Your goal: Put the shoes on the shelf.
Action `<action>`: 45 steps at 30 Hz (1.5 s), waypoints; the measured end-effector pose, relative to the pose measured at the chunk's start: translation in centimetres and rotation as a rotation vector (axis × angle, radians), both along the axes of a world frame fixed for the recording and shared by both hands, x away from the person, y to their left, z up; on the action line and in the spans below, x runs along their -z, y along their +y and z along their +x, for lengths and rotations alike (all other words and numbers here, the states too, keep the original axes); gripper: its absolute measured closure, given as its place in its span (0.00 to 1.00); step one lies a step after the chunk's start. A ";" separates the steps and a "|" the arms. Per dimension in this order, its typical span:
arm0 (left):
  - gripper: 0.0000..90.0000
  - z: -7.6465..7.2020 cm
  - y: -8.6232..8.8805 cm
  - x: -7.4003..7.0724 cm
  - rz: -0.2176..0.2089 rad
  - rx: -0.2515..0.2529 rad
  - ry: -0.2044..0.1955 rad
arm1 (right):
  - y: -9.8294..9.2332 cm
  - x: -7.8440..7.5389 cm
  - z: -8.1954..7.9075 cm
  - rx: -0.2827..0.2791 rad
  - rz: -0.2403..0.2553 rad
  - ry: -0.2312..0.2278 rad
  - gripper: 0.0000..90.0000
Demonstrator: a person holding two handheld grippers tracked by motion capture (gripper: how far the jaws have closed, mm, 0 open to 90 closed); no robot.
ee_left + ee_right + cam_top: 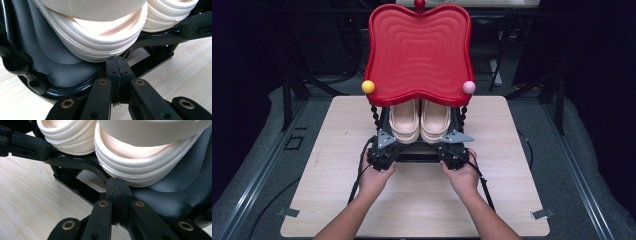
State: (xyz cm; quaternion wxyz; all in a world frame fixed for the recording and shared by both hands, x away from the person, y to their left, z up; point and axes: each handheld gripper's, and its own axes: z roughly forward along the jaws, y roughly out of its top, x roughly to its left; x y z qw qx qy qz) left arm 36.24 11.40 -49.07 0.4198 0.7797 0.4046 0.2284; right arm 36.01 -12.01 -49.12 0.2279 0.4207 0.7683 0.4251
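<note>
Nearest the high camera, two forearms reach in from six o'clock across the pale wooden table (pixel 422 200), each hand wrapped around a gripper. The left gripper (pixel 384 141) and the right gripper (pixel 455 138) are held side by side at the front edge of a small black rack (pixel 419 156), at about seven and five o'clock of it, probably so that both can work on it together.

In each gripper view the two jaws are seen pressed flat together with nothing between them, their tips lying just under the rim of the black shelf (pixel 62 62).

A pair of cream sandals (pixel 419 120) is set on that shelf, side by side, heels toward the hands; the left sandal (pixel 100 42) sits just above the left jaws, the right sandal (pixel 140 162) just above the right. A red tray (pixel 418 52) with a yellow ball (pixel 368 86) and a pink ball (pixel 469 87) forms the top tier, at twelve o'clock, covering the toes.
</note>
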 end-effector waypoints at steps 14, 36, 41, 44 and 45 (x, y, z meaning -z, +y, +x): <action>1.00 -0.1 0.0 0.1 -0.004 -0.006 -0.009 | 0.0 0.1 0.0 0.004 -0.001 0.000 1.00; 0.92 -4.2 4.7 0.1 -0.069 -0.004 -0.048 | -2.3 0.1 -4.1 -0.028 -0.038 -0.037 0.94; 0.88 -5.5 5.8 0.7 -0.087 -0.002 -0.048 | -3.4 0.6 -5.5 -0.033 -0.034 -0.027 0.92; 0.84 -6.2 6.7 1.2 -0.079 -0.011 -0.057 | -3.8 0.6 -6.0 -0.034 -0.032 -0.022 0.91; 0.83 -6.7 7.5 1.4 -0.088 -0.024 -0.061 | -4.1 0.8 -6.4 -0.036 -0.030 -0.017 0.90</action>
